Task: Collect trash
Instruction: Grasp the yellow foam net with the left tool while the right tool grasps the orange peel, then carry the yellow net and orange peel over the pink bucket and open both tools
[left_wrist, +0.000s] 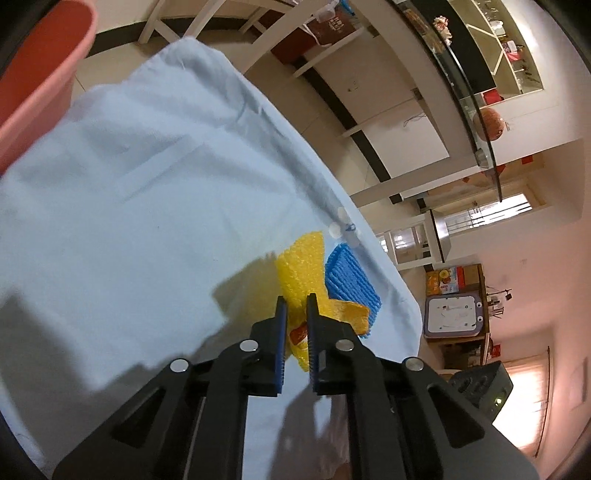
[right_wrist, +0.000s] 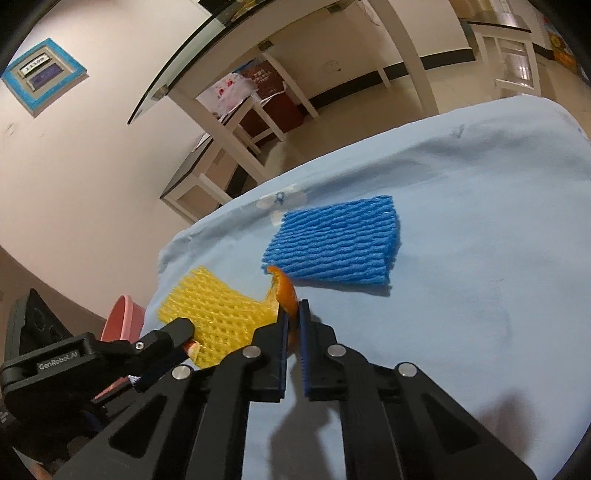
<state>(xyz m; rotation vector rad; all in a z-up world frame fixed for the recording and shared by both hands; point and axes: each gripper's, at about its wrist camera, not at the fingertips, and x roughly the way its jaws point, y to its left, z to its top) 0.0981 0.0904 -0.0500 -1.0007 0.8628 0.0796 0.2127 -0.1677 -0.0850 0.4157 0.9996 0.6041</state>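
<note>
A yellow foam net (left_wrist: 303, 266) lies on the light blue tablecloth (left_wrist: 147, 206), and my left gripper (left_wrist: 296, 298) is shut on its near end. Beside it rests a blue foam net (left_wrist: 351, 284), with an orange peel (left_wrist: 351, 314) in front of that. In the right wrist view my right gripper (right_wrist: 294, 308) is shut on the orange peel (right_wrist: 284, 288), which curls up between the pads. The yellow foam net (right_wrist: 218, 317) sits just left of it, pinched by the left gripper (right_wrist: 188, 341). The blue foam net (right_wrist: 336, 247) lies flat beyond the peel.
A pink bin (left_wrist: 40, 74) stands off the table's far left corner and shows again as the pink bin (right_wrist: 122, 317) below the table edge. White table legs (right_wrist: 236, 144) and a glass table top stand across the floor. A small white flower print (left_wrist: 343, 229) marks the cloth near its edge.
</note>
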